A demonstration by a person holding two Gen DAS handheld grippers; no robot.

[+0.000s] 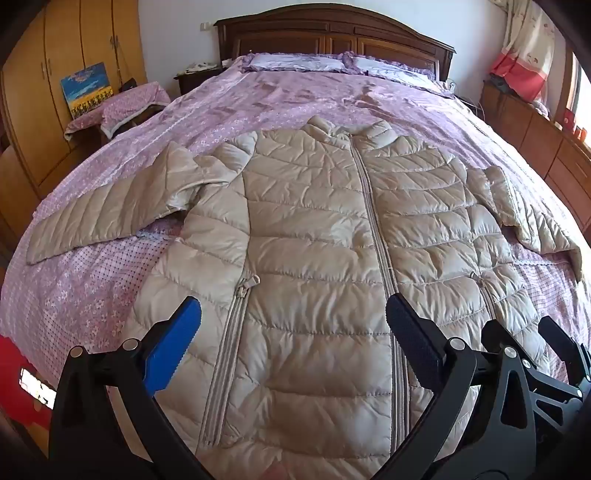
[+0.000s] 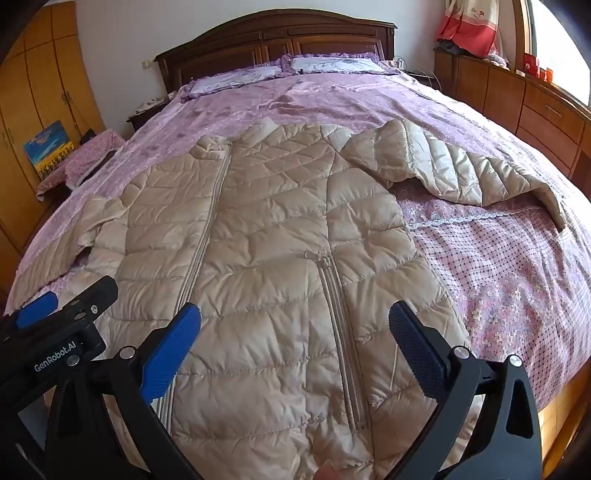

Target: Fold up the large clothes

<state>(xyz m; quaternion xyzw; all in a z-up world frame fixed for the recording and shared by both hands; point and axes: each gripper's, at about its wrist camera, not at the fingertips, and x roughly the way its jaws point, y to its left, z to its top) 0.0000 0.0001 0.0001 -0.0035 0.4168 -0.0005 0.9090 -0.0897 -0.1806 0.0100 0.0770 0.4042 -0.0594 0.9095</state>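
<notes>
A beige quilted puffer jacket (image 1: 314, 229) lies flat, front up and zipped, on the bed, collar toward the headboard and both sleeves spread out. It also shows in the right wrist view (image 2: 266, 240). My left gripper (image 1: 293, 325) is open and empty, held above the jacket's lower left part near the pocket zip. My right gripper (image 2: 295, 328) is open and empty above the lower right part near the other pocket zip. The right gripper's fingers (image 1: 554, 332) show at the left wrist view's right edge; the left gripper's fingers (image 2: 37, 308) show at the right wrist view's left edge.
The bed has a purple floral cover (image 1: 295, 92), two pillows (image 1: 295, 62) and a dark wooden headboard (image 1: 332, 33). Wooden wardrobes (image 1: 55, 74) and a covered side table (image 1: 122, 103) stand left. A low wooden cabinet (image 2: 535, 99) runs along the right under a window.
</notes>
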